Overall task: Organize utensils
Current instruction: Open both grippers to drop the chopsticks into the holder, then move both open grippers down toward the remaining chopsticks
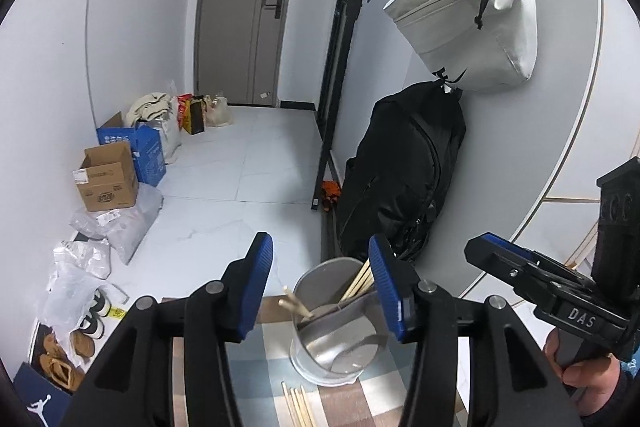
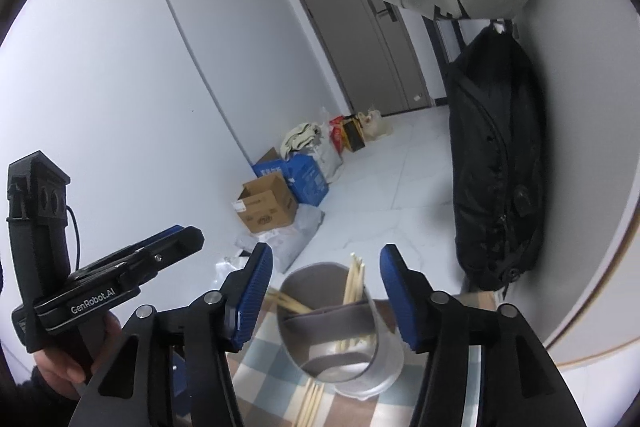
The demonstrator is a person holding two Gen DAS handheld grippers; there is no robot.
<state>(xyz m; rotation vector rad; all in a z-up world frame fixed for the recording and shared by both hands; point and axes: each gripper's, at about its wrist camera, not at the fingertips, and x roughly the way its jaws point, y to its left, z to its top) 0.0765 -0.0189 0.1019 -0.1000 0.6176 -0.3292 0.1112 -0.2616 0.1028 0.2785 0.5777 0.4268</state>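
Wooden chopsticks [image 1: 298,403] lie on the checked cloth [image 2: 256,355] before the metal holder [image 1: 332,331], so with left gripper [image 1: 320,291] and right gripper [image 2: 326,297] open and empty, we should pinch them mid-length.

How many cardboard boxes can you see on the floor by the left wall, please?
2. A brown box sits open nearer the camera, and a blue box stands just behind it, touching it. More could be hidden among the bags farther back.
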